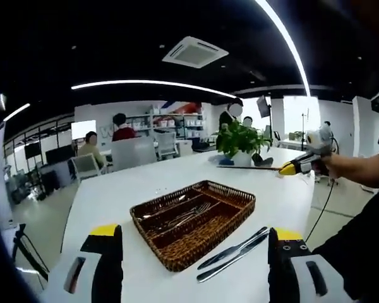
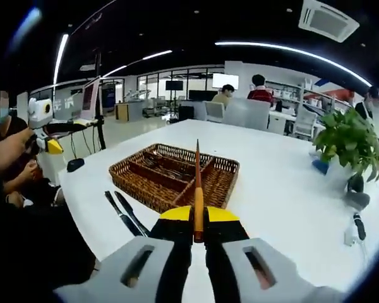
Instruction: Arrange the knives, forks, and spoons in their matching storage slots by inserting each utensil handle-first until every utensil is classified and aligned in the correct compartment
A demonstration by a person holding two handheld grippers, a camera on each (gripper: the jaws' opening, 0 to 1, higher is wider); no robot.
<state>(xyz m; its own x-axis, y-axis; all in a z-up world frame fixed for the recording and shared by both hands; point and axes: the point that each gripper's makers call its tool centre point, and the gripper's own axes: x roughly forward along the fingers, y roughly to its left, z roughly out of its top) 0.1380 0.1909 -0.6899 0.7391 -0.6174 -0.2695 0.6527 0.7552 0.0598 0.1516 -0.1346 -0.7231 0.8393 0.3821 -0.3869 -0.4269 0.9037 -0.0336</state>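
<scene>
Gripping a thin orange-handled utensil (image 2: 198, 189) edge-on, right gripper (image 2: 199, 235) clenched at frame centre; type unreadable, so misfiling likely. Left gripper (image 1: 192, 262) released. 2 knives (image 1: 234, 252) lower centre beside wicker tray (image 1: 177, 255), forks (image 1: 189, 216) inside.

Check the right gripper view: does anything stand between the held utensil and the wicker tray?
Nothing visible does. The right gripper is shut on a thin utensil pointing at the wicker tray; only bare table lies between. Two knives lie off to the side.
</scene>
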